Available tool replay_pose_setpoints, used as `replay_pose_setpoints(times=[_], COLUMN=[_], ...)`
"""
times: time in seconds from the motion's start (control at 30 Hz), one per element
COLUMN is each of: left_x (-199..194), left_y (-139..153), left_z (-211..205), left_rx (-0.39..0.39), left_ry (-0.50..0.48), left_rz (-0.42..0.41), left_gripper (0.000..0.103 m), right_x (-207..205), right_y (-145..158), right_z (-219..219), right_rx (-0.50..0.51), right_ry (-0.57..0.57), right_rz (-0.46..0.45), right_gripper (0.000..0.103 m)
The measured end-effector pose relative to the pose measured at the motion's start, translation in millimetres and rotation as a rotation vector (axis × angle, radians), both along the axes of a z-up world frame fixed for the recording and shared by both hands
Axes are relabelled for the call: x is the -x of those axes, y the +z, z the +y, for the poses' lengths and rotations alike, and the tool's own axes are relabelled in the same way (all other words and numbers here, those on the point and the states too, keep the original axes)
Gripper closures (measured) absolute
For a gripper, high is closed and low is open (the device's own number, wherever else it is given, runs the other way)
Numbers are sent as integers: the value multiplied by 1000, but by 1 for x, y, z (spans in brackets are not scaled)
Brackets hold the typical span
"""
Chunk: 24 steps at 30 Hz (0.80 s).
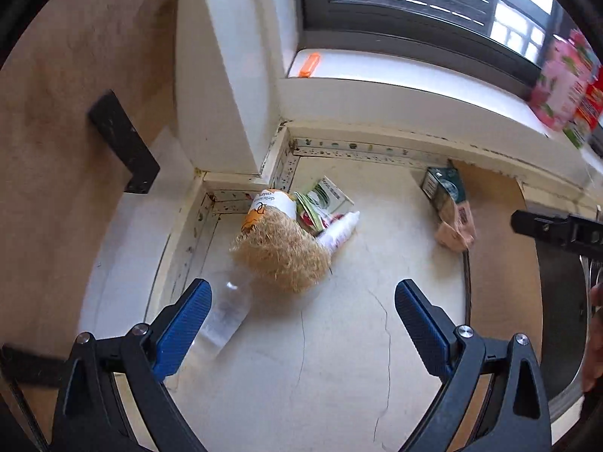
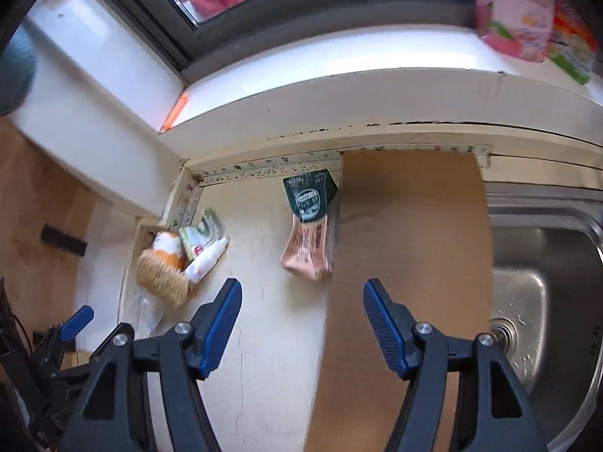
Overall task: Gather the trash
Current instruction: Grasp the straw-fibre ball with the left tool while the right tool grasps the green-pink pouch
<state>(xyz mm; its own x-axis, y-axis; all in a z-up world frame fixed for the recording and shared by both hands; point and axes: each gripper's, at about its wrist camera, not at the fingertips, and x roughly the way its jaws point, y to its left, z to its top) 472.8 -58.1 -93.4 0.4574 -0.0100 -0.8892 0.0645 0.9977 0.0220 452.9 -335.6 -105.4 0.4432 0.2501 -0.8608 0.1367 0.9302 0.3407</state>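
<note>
Both empty and spread wide, left gripper [image 1: 303,297] hangs just short of the corner trash pile [image 1: 290,233], right gripper [image 2: 302,301] faces the flattened carton [image 2: 309,222], likely readying separate grabs

Counter [image 1: 339,358] at centre frame: matt cream surface w/ hairline cracks. Clear plastic bottle [image 1: 226,316], lower left of left wrist view, glossy and see-through. Straw-like bundle [image 1: 282,252] above it looks coarse, bristly, dry fibre. White tube [image 1: 339,229] beside it is smooth plastic w/ slight sheen. Green-and-pink pouch [image 2: 309,226], mid frame in right wrist view, is crinkly, shiny foil or plastic film. Sink [image 2: 546,282] at right edge: brushed steel, wet specks. Wood-look panel [image 2: 407,263] is matt brown. Gripper pads [image 2: 222,324] are ribbed blue rubber or plastic, on matt black plastic arms w/ bright metal screws.
</note>
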Motion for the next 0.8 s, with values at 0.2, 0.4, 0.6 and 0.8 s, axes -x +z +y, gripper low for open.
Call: replay_pose_setpoints(times=[0.2, 0.4, 0.6, 0.8], left_x=[-37, -56, -68, -80], left_y=[-35, -56, -75, -89], left_z=[24, 32, 34, 39], left_rx=[94, 92, 54, 52], left_ry=[89, 125, 127, 157], left_rz=[66, 91, 131, 139], left_gripper=[7, 10, 19, 30], right_x=[-55, -80, -87, -83], right_y=[-42, -67, -85, -84], right_z=[15, 31, 42, 48], right_rx=[20, 97, 126, 141], right_ry=[20, 68, 98, 131], right_rz=[59, 79, 118, 94], right_gripper=[36, 36, 55, 69])
